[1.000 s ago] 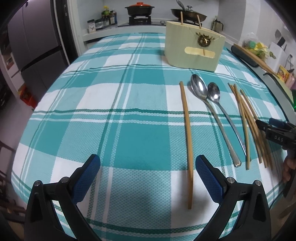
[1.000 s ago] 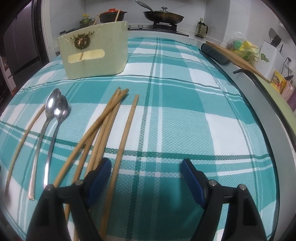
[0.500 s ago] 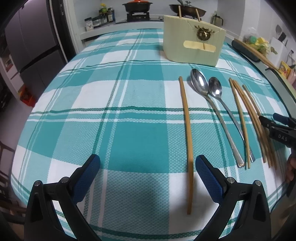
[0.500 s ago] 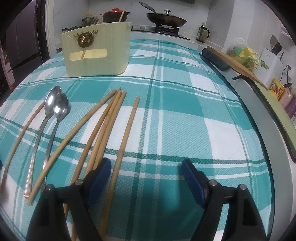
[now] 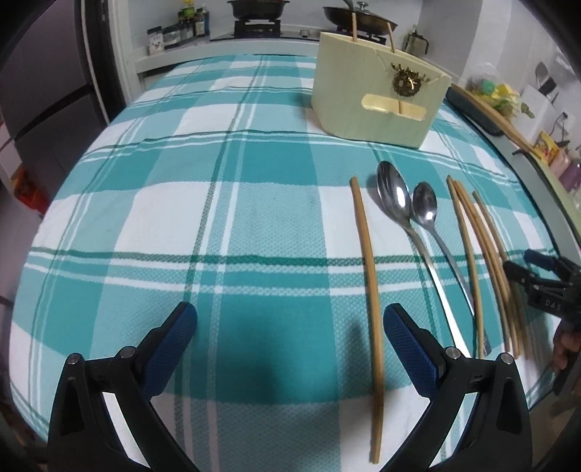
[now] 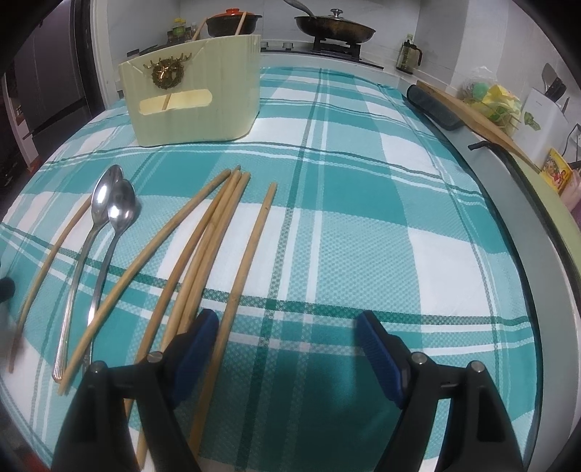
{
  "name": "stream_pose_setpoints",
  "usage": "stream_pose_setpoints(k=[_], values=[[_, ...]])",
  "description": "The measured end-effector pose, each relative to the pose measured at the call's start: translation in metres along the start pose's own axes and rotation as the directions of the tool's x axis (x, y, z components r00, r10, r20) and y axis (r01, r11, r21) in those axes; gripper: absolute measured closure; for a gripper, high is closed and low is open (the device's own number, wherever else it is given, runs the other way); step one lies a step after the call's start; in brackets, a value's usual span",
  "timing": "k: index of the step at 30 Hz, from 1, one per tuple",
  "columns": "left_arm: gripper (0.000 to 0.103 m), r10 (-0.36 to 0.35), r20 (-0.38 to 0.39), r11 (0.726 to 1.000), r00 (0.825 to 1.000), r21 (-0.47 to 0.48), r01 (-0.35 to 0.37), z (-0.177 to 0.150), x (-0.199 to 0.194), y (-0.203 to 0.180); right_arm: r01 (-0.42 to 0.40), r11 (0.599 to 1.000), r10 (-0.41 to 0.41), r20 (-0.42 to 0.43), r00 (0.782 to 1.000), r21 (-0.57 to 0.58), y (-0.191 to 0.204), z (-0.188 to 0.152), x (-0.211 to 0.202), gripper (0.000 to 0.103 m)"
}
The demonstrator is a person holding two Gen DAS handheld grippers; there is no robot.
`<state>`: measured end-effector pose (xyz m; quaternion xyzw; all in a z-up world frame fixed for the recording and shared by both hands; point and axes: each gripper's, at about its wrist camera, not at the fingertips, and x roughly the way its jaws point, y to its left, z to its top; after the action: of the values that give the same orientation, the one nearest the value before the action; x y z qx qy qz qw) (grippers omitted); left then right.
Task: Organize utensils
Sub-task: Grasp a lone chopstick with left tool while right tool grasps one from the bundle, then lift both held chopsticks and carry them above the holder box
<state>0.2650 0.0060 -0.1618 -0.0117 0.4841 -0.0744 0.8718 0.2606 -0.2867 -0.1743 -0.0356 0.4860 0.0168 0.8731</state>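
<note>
A cream utensil holder stands at the far side of the checked tablecloth, with two chopsticks in it. Two steel spoons lie side by side. One lone wooden chopstick lies left of them; its near end passes just inside my right finger. Several wooden chopsticks lie right of the spoons. My left gripper is open and empty above the cloth. My right gripper is open and empty, its left finger over the near ends of the chopsticks.
The table's grey rim curves along the right. A black pad and a long wooden board lie beyond it. A stove with a pan and a pot stands behind the table. A fridge is at the left.
Both grippers have drawn back and risen slightly, so the table looks a little farther. One chopstick in the right group has swung left at its near end. Both grippers stay open.
</note>
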Motion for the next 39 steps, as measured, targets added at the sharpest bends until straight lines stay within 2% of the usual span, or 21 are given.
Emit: stream_pose_setpoints(k=[3,8,10,14,17,18,20,21,23,27,32,36,39], values=[[0.001,-0.036,-0.041,0.998,0.998,0.043,0.038,0.016,0.018,-0.008,-0.028,1.000,0.028,-0.040,0.999,-0.011,-0.004,0.004,0.003,0.022],[0.005,-0.006,-0.064,0.988,0.998,0.154,0.015,0.036,0.047,-0.030,-0.062,0.997,0.059,-0.077,0.995,-0.037,-0.007,0.011,0.008,0.025],[0.007,0.004,-0.068,0.984,0.998,0.178,0.008,0.042,0.055,-0.034,-0.060,0.997,0.056,-0.081,0.995,-0.057,-0.006,0.018,0.011,0.031],[0.011,-0.011,-0.076,0.983,0.997,0.179,0.025,0.055,0.064,-0.033,-0.073,0.993,0.064,-0.087,0.994,-0.098,0.000,0.040,0.022,0.050],[0.026,-0.005,-0.080,0.983,0.997,0.185,0.020,0.067,0.068,-0.035,-0.090,0.990,0.081,-0.091,0.993,-0.111,0.006,0.060,0.033,0.066],[0.031,-0.005,-0.083,0.981,0.997,0.191,0.020,0.070,0.070,-0.038,-0.091,0.989,0.081,-0.089,0.993,-0.113,0.008,0.068,0.036,0.075],[0.049,-0.011,-0.083,0.977,0.997,0.211,0.029,0.077,0.072,-0.043,-0.114,0.988,0.104,-0.104,0.989,-0.100,0.010,0.080,0.045,0.087],[0.073,-0.019,-0.079,0.975,0.997,0.220,0.036,0.078,0.071,-0.046,-0.108,0.990,0.099,-0.101,0.990,-0.093,0.011,0.086,0.048,0.093],[0.095,-0.029,-0.081,0.971,0.996,0.235,0.048,0.081,0.072,-0.051,-0.118,0.990,0.109,-0.109,0.988,-0.081,0.011,0.096,0.054,0.095],[0.098,-0.050,-0.071,0.979,0.996,0.195,0.063,0.085,0.068,-0.043,-0.160,0.987,0.159,-0.099,0.982,0.005,0.001,0.106,0.058,0.097],[0.098,-0.099,0.044,0.987,0.994,0.130,0.092,0.098,0.022,-0.025,-0.252,0.963,0.254,-0.007,0.967,0.096,-0.013,0.112,0.023,0.097],[0.098,-0.141,0.145,0.987,0.979,0.098,0.128,0.108,-0.029,-0.014,-0.298,0.951,0.292,0.075,0.953,0.086,-0.013,0.118,-0.024,0.097],[0.098,-0.176,0.212,0.982,0.961,0.099,0.159,0.108,-0.067,-0.008,-0.320,0.945,0.308,0.141,0.941,0.067,-0.013,0.120,-0.062,0.097]])
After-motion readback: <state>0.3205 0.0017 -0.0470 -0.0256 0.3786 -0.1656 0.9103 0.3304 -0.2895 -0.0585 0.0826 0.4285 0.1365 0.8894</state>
